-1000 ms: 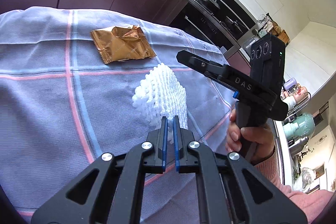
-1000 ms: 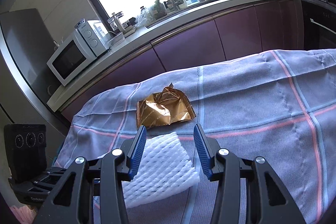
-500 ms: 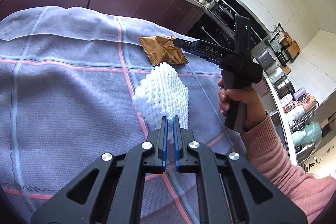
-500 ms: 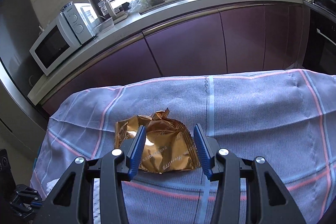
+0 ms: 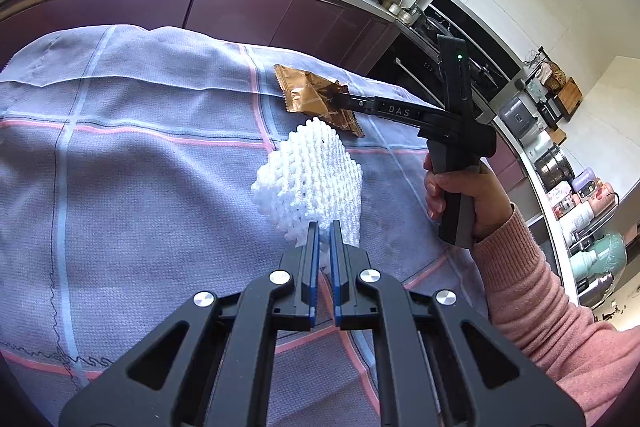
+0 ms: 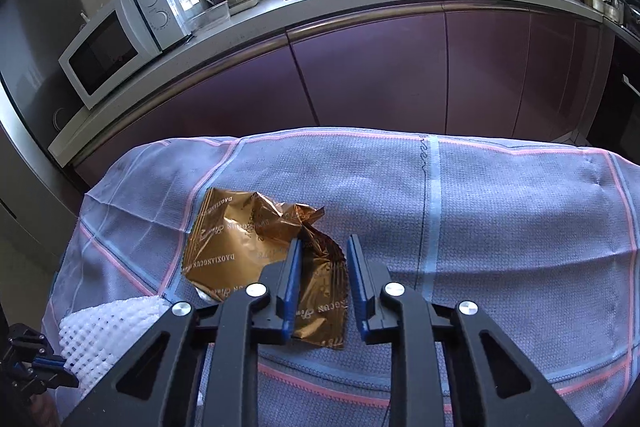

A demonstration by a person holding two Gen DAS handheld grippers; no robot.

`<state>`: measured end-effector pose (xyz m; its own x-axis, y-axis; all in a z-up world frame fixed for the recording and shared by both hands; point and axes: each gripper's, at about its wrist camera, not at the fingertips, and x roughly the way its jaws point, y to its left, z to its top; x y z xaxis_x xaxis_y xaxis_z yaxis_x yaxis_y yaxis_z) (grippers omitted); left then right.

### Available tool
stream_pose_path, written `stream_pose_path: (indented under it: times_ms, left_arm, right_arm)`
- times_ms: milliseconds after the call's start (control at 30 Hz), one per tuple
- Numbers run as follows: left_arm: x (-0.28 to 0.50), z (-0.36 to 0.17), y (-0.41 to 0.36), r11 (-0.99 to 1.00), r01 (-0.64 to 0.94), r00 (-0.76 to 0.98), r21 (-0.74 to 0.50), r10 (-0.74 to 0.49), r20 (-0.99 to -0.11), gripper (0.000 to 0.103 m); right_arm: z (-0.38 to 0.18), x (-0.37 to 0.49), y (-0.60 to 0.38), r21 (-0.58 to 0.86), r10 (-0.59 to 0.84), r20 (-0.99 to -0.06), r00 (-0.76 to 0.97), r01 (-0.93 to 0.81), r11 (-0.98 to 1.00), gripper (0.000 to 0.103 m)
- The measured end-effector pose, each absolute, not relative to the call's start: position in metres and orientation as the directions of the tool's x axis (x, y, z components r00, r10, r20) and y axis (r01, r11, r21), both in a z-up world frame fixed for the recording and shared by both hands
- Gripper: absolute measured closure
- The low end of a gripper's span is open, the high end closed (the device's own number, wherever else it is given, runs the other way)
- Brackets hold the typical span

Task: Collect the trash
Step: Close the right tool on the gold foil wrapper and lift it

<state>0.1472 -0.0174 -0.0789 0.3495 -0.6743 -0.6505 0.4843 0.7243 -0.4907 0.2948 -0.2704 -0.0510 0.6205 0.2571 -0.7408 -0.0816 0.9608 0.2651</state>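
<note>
Right tongs (image 6: 322, 247): the jaws have just been narrowing from a wider gap and now straddle the raised, crumpled corner of the wrapper (image 6: 248, 243); a sliver of space shows beside the right pad, so the grip looks not quite complete.
Left tongs (image 5: 324, 227): pinched tight on the lower edge of the foam net (image 5: 312, 179), which stands up off the surface (image 5: 140, 167).
What changed: a second ago the right tongs hung over the net with the wrapper ahead of them; they have since come forward and down onto the wrapper. The left tongs kept the net throughout.
Meaning for the task: one piece of trash is in hand and the second is about to be; judged from this, a lift of both can follow once the right pinch is firm.
Wrapper: lies on the checked cloth, just beyond the net, one corner between the right jaws.
Writing: "DAOXIANGCUN" printed repeatedly on the gold wrapper; "DAS" on the arm of the right tongs; a brand on the microwave (image 6: 124, 35), too small to read surely.
</note>
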Motion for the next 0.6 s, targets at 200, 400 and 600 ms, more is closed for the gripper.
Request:
stream_pose_path:
  times_ms: [200, 400, 600]
  left_arm:
    - [0.146, -0.076, -0.013, 0.727, 0.483, 0.355, -0.487, -0.671, -0.65, 0.097]
    - [0.149, -0.076, -0.014, 0.711, 0.492, 0.332, -0.501, -0.686, -0.647, 0.086]
    - [0.162, -0.087, -0.018, 0.713, 0.455, 0.32, -0.533, -0.69, -0.65, 0.071]
  right_arm:
    - [-0.048, 0.287, -0.267, 0.293, 0.291, -0.727, 0.622, -0.102, 0.951, 0.1]
    - [-0.044, 0.279, -0.266, 0.357, 0.343, -0.696, 0.631, -0.111, 0.928, 0.101]
    - [-0.043, 0.272, -0.264, 0.379, 0.363, -0.684, 0.633, -0.118, 0.918, 0.102]
